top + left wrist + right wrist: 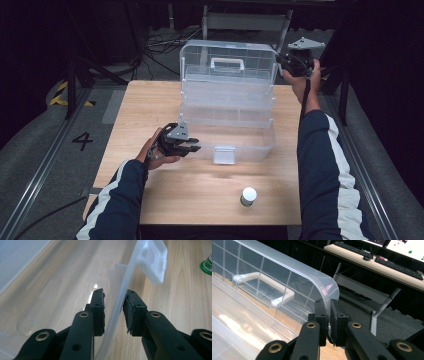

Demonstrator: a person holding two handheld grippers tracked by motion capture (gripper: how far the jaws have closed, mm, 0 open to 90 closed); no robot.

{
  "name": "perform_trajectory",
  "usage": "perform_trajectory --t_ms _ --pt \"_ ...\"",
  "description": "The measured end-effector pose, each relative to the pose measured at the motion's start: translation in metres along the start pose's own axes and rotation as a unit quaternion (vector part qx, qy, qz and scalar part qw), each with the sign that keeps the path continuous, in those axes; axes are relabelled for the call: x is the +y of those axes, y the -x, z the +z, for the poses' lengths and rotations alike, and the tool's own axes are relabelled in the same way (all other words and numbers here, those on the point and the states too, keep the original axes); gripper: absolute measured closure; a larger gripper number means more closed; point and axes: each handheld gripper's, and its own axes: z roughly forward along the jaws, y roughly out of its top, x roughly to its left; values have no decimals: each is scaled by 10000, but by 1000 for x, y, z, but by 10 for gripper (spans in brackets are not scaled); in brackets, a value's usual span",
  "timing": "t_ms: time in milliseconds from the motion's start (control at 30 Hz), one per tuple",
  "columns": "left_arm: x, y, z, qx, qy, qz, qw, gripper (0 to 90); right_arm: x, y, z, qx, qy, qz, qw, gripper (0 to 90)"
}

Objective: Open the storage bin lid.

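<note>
Wooden table (165,195) bears clear open box (227,107).

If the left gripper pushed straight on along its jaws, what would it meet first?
The left gripper already straddles the clear plastic storage box's front wall. Going on, it would probably slide along that wall toward the translucent latch tab, though depth is hard to judge.

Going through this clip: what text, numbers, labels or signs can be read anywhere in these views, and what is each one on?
"4": a dark numeral on the grey floor left of the table.
Small bottle: its green label shows in the left gripper view, print too small to read.
Monitor in the right gripper view: blurred, unreadable.
Clear plastic box: no lettering visible.
</note>
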Motion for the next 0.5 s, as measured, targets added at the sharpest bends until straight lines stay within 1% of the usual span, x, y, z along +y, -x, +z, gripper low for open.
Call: perform_trajectory --t_ms 233,300,367,500 --pt "-2 0 -2 -36 -7 -3 10000 713 1 0 0 12 -79 12 10000 854" --pt "-2 0 -3 -42 -11 -11 10000 712 1 0 1 13 -143 0 9999 853" --pt "-3 0 -4 -48 -9 -24 10000 711 2 0 1 17 -179 46 9998 853" --pt "-3 2 -6 -69 -40 -12 10000 711 4 0 4 17 -281 25 9996 852"
